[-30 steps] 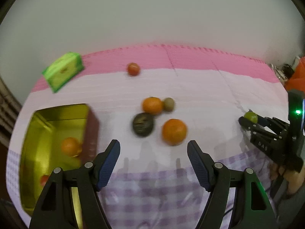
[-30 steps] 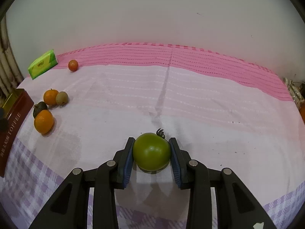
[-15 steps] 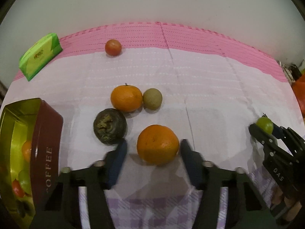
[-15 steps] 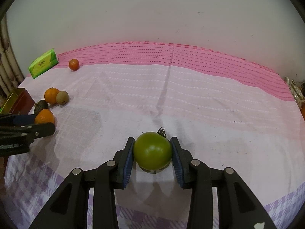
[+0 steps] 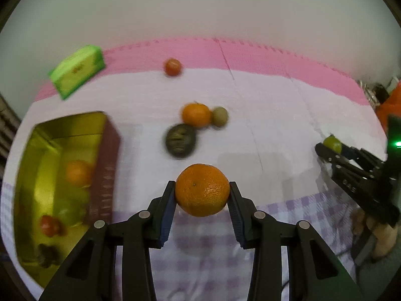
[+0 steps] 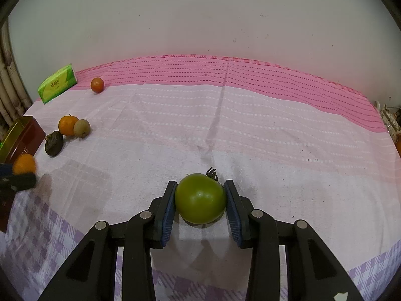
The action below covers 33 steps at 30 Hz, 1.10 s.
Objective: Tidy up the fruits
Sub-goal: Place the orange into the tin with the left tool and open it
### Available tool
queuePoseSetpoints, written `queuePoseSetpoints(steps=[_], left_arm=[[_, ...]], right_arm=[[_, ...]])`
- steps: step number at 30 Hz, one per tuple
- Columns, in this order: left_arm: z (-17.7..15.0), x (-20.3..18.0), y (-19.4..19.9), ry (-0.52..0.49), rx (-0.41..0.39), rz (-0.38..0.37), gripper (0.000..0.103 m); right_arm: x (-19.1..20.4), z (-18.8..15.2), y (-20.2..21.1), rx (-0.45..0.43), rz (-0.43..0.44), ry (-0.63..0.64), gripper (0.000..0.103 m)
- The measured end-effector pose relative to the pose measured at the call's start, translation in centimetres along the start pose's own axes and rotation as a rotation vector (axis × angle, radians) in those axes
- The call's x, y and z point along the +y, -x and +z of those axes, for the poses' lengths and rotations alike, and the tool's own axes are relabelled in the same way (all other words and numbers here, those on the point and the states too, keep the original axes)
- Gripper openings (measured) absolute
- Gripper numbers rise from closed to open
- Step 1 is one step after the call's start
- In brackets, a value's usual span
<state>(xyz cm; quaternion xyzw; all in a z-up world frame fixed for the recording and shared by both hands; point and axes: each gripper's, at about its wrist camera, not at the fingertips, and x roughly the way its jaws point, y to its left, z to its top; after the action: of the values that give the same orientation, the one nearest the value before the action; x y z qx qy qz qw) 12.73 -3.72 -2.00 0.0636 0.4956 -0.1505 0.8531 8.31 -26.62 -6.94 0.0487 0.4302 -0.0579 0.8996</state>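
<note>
Gripping two fruits above the cloth

Left gripper [image 5: 202,202]: fingers closing on an orange [image 5: 202,190], just right of the open tin [image 5: 105,155]. Right gripper [image 6: 199,202]: fingers clenched on a green tomato [image 6: 199,197] resting on the cloth-covered bench [image 6: 275,138].

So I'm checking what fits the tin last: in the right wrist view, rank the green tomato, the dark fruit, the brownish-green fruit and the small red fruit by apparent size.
1. green tomato, though nearness inflates it
2. dark fruit
3. brownish-green fruit, close to the dark one
4. small red fruit, also the farthest
</note>
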Motion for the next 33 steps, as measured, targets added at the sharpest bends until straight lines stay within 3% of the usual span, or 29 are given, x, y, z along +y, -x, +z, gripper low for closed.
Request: queuePoseSetpoints(steps=[7, 11, 15, 33], left_arm=[[-1.4, 6.1, 4.9, 0.050, -0.055, 0.092, 0.041], [-3.9, 9.9, 5.0, 0.089, 0.007, 0.151, 0.041], [-6.4, 12.8, 3.8, 0.146, 0.085, 0.158, 0.041], [-7.7, 14.0, -0.1, 0.188, 0.199, 0.167, 0.042]], right_arm=[[0.2, 0.0, -0.1, 0.003, -0.013, 0.010, 0.036], [0.4, 0.1, -0.1, 0.003, -0.019, 0.014, 0.036], [0.5, 0.0, -0.2, 0.004, -0.021, 0.016, 0.036], [0.5, 0.1, -0.4, 0.005, -0.029, 0.024, 0.036]])
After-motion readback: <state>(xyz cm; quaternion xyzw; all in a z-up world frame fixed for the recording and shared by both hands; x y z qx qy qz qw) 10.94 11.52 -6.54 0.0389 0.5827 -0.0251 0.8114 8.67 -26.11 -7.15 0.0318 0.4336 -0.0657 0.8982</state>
